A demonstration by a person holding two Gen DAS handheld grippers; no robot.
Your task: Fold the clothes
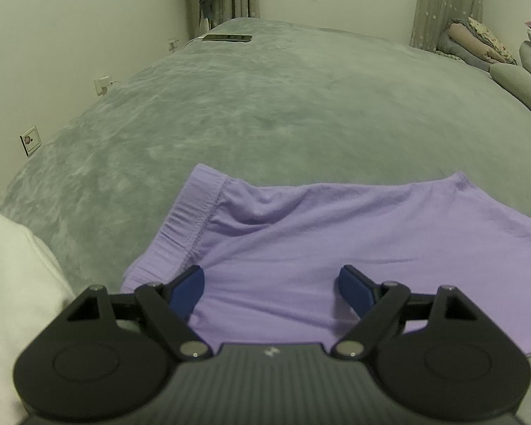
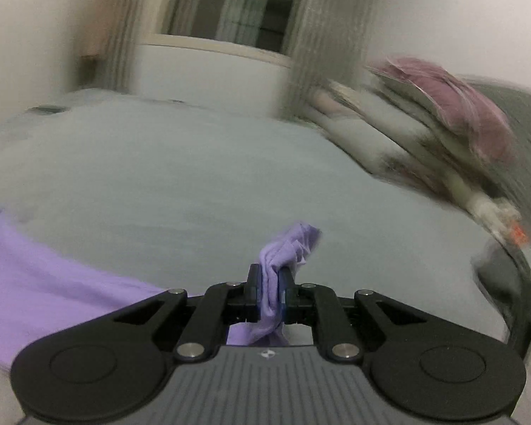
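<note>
Item one, left gripper (image 1: pixel 270 288): I see its jaws spread wide, blue pads (image 1: pixel 187 292) hovering over the purple shorts (image 1: pixel 336 241), nothing clamped between them; whether the tips touch the cloth I cannot tell

Item two, right gripper (image 2: pixel 269 292): I read it as pinched tight on a bunched corner of the same purple shorts (image 2: pixel 286 244), fabric sticking up beyond the fingertips and trailing below

Item three, shorts: spread on the grey-green bed cover (image 1: pixel 265 113), elastic waistband (image 1: pixel 191 219) to the left

Item four, markings: a small pale emblem on each gripper body; no readable writing
</note>
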